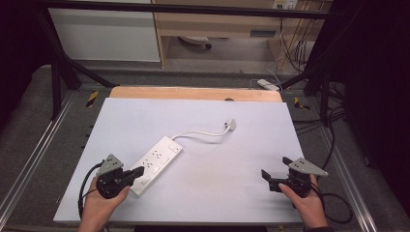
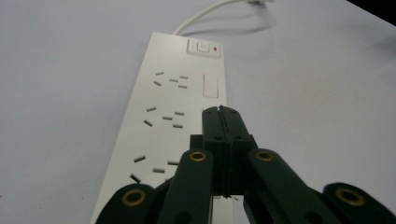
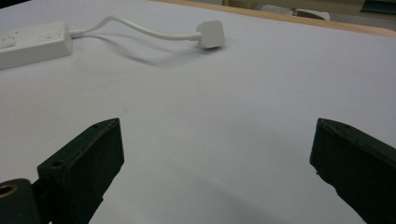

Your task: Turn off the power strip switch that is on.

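A white power strip (image 1: 157, 163) lies slantwise on the white table top (image 1: 203, 193), left of the middle. Its white cable curls away to a plug (image 1: 230, 124) farther back. My left gripper (image 1: 139, 171) is shut with nothing between its jaws. Its tips hang over the near end of the power strip (image 2: 177, 93), beside the sockets; whether they touch it I cannot tell. The switch (image 2: 203, 48) with a red mark sits at the strip's far end. My right gripper (image 1: 275, 167) stands open at the right front, its jaws wide over bare table, the plug (image 3: 211, 33) far ahead.
A wooden edge (image 1: 193, 93) runs along the back of the table. Metal frame rails (image 1: 29, 159) flank both sides, and cables (image 1: 333, 203) trail near the right rail. Shelving and a white cabinet stand beyond the table.
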